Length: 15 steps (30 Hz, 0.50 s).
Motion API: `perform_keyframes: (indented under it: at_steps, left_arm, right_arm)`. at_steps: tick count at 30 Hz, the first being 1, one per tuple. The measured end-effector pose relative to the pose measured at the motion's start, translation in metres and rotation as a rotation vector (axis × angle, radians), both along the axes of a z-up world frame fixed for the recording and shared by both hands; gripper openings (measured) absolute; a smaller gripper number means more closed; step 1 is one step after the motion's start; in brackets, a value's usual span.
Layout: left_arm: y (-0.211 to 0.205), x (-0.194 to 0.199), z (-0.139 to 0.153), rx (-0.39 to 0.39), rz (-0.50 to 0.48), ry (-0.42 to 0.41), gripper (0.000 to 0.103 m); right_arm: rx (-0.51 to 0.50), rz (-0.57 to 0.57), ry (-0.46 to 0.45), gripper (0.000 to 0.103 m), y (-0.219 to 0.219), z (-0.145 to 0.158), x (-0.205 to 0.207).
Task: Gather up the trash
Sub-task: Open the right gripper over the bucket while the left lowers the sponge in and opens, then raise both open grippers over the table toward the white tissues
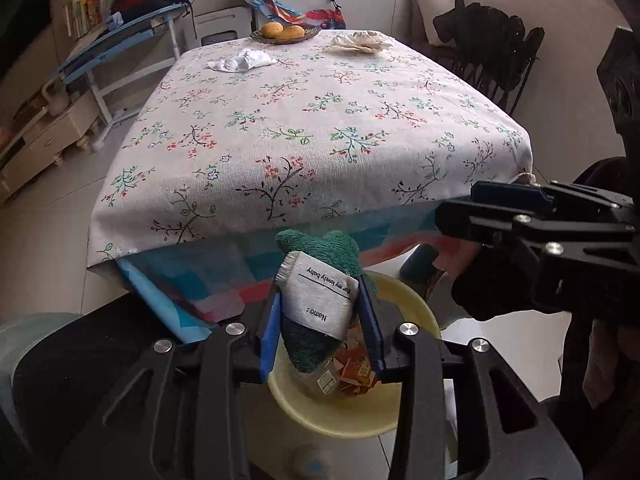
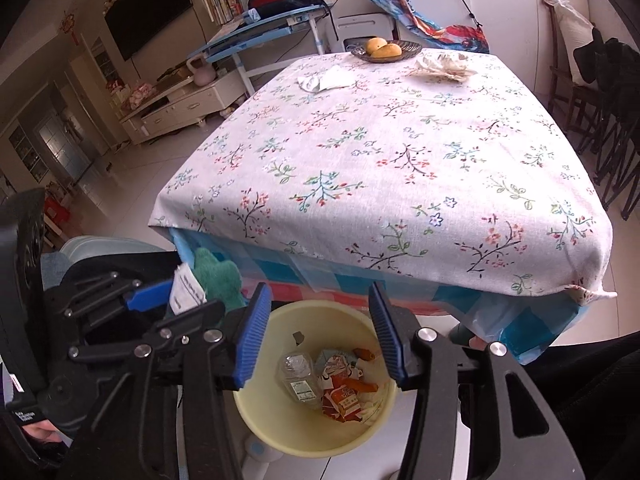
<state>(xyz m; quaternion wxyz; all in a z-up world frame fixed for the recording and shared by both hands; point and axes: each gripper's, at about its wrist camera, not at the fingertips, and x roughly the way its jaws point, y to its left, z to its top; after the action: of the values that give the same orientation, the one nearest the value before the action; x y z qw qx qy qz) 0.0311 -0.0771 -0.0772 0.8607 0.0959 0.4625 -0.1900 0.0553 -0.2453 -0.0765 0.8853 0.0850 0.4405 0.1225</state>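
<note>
1. Clamping a green towel (image 1: 320, 292) with a white label, the left gripper (image 1: 320, 336) holds it above the yellow bin (image 1: 340, 420), which contains wrappers.
2. Hovering with fingers apart, the right gripper (image 2: 318, 336) frames the bin (image 2: 280, 436); inside lie a plastic bottle (image 2: 298, 376) and orange wrappers (image 2: 344, 392). A fruit basket (image 2: 386, 51) sits on the tabletop (image 2: 400, 152).

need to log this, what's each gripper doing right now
left gripper: shut on the green towel, over the yellow bin.
right gripper: open, holding nothing.
</note>
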Motion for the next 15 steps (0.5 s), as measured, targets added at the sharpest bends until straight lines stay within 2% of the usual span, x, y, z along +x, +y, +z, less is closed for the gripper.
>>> perform_keyframes:
  at_steps: [6,15]
  left_arm:
    - [-0.008,-0.008,-0.009,0.043,-0.041,0.04,0.039]
    - [-0.008,-0.013,-0.008,0.055,-0.043,0.034,0.052]
  right_arm:
    - [0.008,-0.036,-0.023,0.056,-0.009,0.006,0.0]
    - [0.01,-0.052,-0.032,0.061,-0.013,0.008,-0.003]
